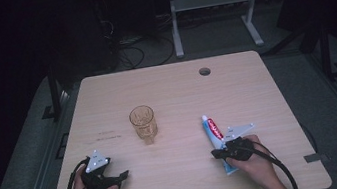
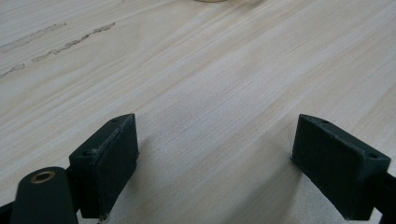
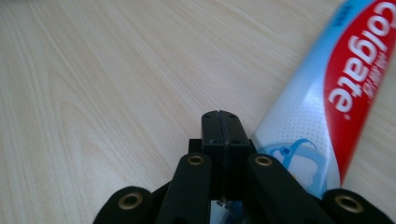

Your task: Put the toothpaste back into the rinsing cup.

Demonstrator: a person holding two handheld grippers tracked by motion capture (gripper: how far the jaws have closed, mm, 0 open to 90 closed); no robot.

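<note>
Two hand-held grippers rest low on the table (image 1: 169, 81), near its front edge. Left hand-held gripper (image 2: 215, 158): jaws spread wide, bare wood between them. Right hand-held gripper (image 3: 220, 135): jaws pressed fully together, gripping nothing. Toothpaste tube (image 3: 336, 93) lies flat just beside it at 2 o'clock, cap end pointing to 11 o'clock in the high view. Farther off, an amber glass (image 1: 143, 123) stands upright mid-table.
</note>
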